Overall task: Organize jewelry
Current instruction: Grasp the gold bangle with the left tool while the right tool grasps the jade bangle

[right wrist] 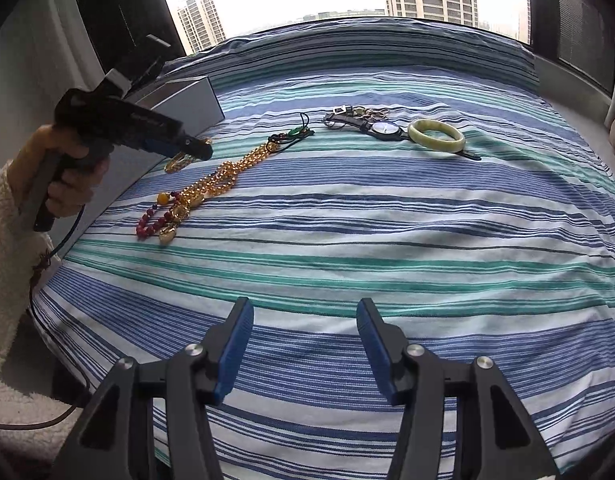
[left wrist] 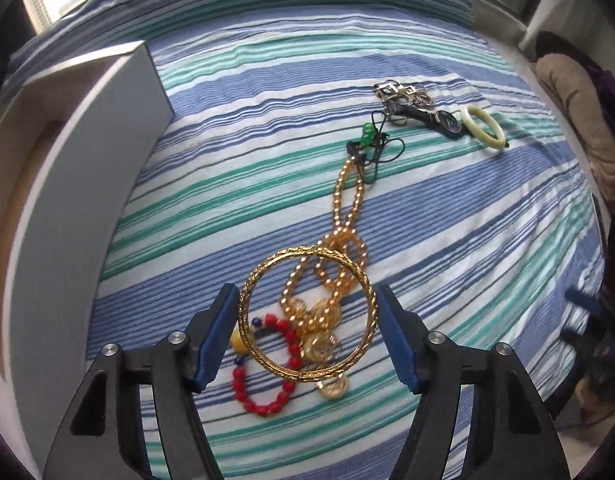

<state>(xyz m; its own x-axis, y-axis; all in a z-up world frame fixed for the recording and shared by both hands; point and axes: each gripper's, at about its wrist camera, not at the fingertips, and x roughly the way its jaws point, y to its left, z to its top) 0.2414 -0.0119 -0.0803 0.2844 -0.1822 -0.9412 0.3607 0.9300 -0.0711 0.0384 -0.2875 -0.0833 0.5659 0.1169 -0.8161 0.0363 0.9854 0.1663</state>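
Note:
My left gripper (left wrist: 307, 320) is shut on a gold bangle (left wrist: 263, 360), its blue pads pressing the ring's two sides, held above the bed. Below it lie a red bead bracelet (left wrist: 267, 404), a gold bead necklace (left wrist: 347, 208) and gold coin pendants (left wrist: 331, 388). Farther off lie a green pendant on black cord (left wrist: 366, 133), keys (left wrist: 403, 94), a black watch (left wrist: 447, 122) and a pale jade bangle (left wrist: 485, 126). In the right wrist view my right gripper (right wrist: 305, 344) is open and empty over the striped sheet; the left gripper (right wrist: 195, 148) holds the gold bangle (right wrist: 177, 162) near the box.
A white open box (left wrist: 79, 184) stands at the left on the bed, also in the right wrist view (right wrist: 187, 100). The striped sheet (right wrist: 387, 240) covers the bed. A beige cushion (left wrist: 579, 120) lies at the right edge. A window is behind.

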